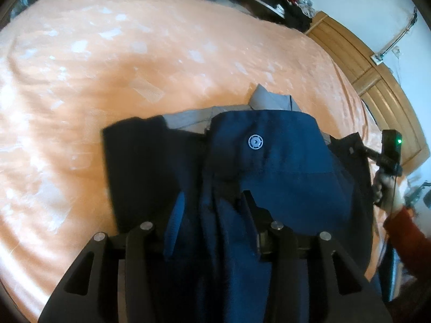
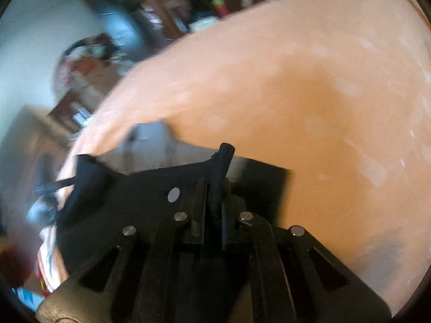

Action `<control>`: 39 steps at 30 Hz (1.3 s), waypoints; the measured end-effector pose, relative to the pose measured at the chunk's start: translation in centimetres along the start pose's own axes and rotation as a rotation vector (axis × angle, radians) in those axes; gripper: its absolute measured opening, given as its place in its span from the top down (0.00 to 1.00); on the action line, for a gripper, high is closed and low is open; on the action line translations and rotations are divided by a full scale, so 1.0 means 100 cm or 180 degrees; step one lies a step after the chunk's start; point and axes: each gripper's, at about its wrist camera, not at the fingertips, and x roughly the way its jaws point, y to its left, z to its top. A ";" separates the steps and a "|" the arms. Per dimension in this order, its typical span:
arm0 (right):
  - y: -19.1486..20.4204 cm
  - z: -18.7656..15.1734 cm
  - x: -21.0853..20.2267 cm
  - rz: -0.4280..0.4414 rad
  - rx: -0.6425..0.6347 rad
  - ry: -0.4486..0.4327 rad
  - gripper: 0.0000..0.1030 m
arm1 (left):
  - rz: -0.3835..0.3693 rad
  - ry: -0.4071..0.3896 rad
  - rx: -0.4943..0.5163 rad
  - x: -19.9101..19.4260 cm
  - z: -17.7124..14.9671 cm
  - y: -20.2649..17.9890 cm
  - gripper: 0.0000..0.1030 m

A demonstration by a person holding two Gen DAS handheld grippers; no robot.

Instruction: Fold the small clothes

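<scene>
A small navy blue garment (image 1: 282, 161) with a round silver snap (image 1: 255, 142) and a pale grey inner layer (image 1: 272, 101) lies partly on the orange bed (image 1: 134, 67). My left gripper (image 1: 215, 207) is shut on a bunched fold of it, and the cloth drapes over the fingers. At the garment's right edge my right gripper (image 1: 353, 149) pinches the fabric, held by a hand in a red sleeve (image 1: 406, 237). The blurred right wrist view shows my right gripper (image 2: 214, 188) shut on a rolled dark edge of the garment (image 2: 150, 188), with the snap (image 2: 173, 194) just to its left.
The orange bedspread (image 2: 309, 94) spreads wide beyond the garment. A wooden headboard (image 1: 377, 80) runs along the bed's right side. Piles of clothes and clutter (image 1: 282, 0) sit past the far edge. Furniture and clutter (image 2: 86, 62) show off the bed in the right wrist view.
</scene>
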 end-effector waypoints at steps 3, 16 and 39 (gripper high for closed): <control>-0.016 -0.017 0.037 0.0009 0.0048 0.0392 0.92 | 0.0071 -0.0180 -0.0263 -0.022 -0.015 0.016 0.57; 0.182 0.034 0.012 0.0749 -0.0905 0.0144 0.26 | -0.0160 -0.0921 -0.1070 -0.114 -0.115 0.106 0.38; 0.361 0.013 0.230 0.0259 -0.1809 0.1046 0.51 | 0.0401 -0.1154 -0.0914 -0.114 -0.129 0.096 0.36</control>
